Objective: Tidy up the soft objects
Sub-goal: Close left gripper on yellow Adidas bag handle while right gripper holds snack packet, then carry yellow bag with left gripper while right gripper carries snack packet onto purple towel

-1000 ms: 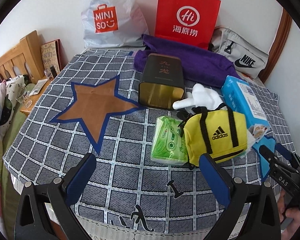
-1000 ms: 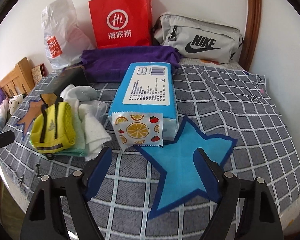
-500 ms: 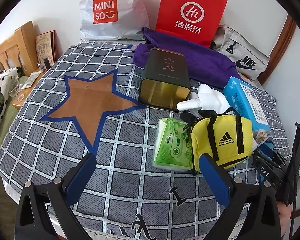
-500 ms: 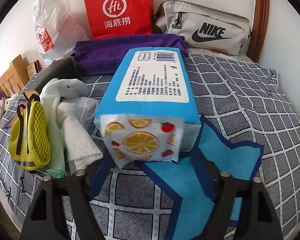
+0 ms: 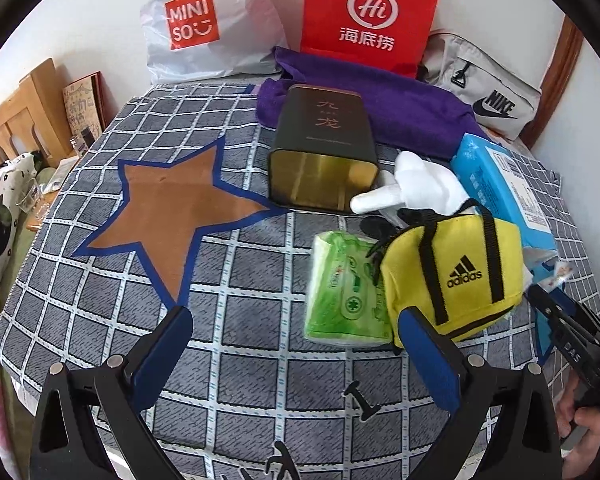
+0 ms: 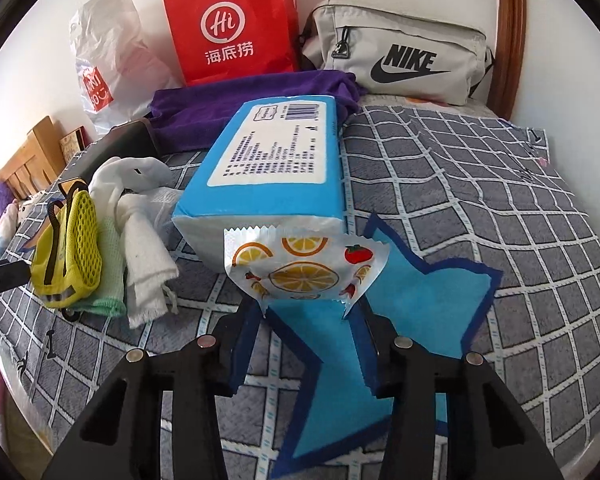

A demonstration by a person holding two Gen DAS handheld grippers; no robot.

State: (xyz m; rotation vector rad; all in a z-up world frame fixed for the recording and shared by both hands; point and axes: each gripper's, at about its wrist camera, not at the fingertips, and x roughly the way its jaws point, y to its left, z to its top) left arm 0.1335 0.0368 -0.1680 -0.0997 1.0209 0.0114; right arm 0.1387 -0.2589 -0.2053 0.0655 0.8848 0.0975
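Right gripper closing on the blue plastic tissue pack

Its jaws have just been narrowing around the pack's near fruit-printed flap, over the blue star-shaped patch; whether they press it I cannot tell. Left gripper hangs spread, empty, near the yellow fabric mini bag.

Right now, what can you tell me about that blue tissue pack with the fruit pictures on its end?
The blue tissue pack is a long soft plastic-wrapped block, with a white printed label and barcode on top. Its crimped, zigzag-edged end flap shows oranges and strawberries. It lies on the checked cloth, its near end over the blue star, its far end toward the purple towel. The right gripper has just been closing, and its fingers flank the flap's sides.
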